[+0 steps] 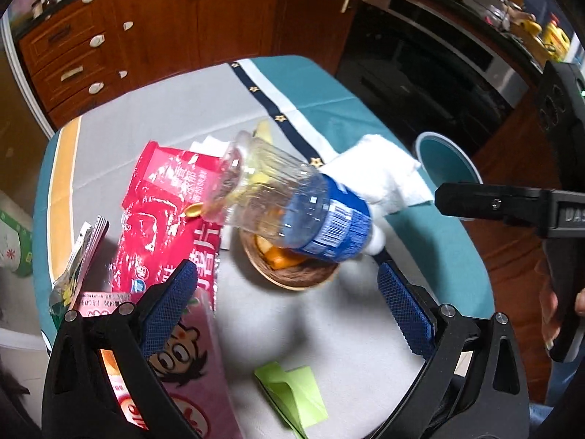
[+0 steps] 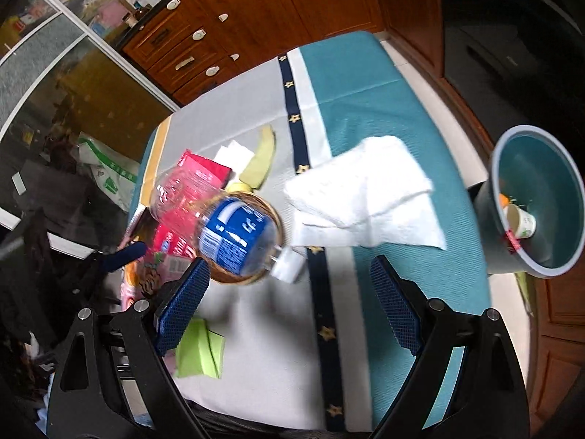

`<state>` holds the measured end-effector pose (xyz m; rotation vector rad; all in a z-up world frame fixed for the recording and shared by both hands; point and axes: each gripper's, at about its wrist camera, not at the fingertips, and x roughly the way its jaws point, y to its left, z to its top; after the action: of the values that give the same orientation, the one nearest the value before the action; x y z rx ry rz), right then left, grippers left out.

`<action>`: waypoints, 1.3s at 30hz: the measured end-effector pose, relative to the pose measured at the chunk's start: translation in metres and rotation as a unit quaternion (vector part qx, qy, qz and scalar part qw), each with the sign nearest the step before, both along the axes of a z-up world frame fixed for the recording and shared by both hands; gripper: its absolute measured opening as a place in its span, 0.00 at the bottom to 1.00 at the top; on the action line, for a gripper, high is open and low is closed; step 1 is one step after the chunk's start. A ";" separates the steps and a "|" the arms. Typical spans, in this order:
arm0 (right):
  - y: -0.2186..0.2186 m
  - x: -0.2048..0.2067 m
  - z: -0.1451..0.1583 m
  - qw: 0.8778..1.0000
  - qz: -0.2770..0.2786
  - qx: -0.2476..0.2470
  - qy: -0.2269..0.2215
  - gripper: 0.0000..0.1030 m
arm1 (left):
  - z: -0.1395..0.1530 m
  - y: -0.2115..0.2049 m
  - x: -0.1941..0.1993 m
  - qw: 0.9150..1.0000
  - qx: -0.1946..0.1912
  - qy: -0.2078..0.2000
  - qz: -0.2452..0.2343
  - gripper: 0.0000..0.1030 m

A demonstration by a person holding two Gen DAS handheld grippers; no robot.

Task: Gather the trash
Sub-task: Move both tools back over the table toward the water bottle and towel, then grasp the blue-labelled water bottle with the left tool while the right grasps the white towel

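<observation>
Cloth-covered table [image 2: 365, 84] – white napkin [image 2: 365, 190], wicker bowl [image 1: 292, 274], red wrapper [image 1: 164, 212], green paper [image 1: 292, 391]

black gripper [image 1: 287, 292] frames, blue textured pads [image 1: 402, 303], seemingly silver screws

A table [image 2: 365, 84] wears a cloth of grey, teal and white, crossed by a navy band with gold stars [image 2: 292, 109]. Behind it stand brown wooden cabinets [image 1: 153, 29] with pale handles. A dark oven front [image 1: 420, 73] fills the right, and a cluttered counter [image 1: 512, 3] runs above it.
</observation>
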<state>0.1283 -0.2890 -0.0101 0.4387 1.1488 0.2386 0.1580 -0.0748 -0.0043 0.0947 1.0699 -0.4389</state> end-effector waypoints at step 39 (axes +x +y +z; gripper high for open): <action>-0.022 0.027 -0.055 0.985 0.039 0.156 0.058 0.18 | -0.026 -0.059 0.032 0.999 0.019 -0.002 -0.025 0.96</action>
<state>0.1552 -0.3115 -0.0654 0.6916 1.2491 0.4707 0.1896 -0.1337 -0.0306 0.1571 1.0745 -0.4638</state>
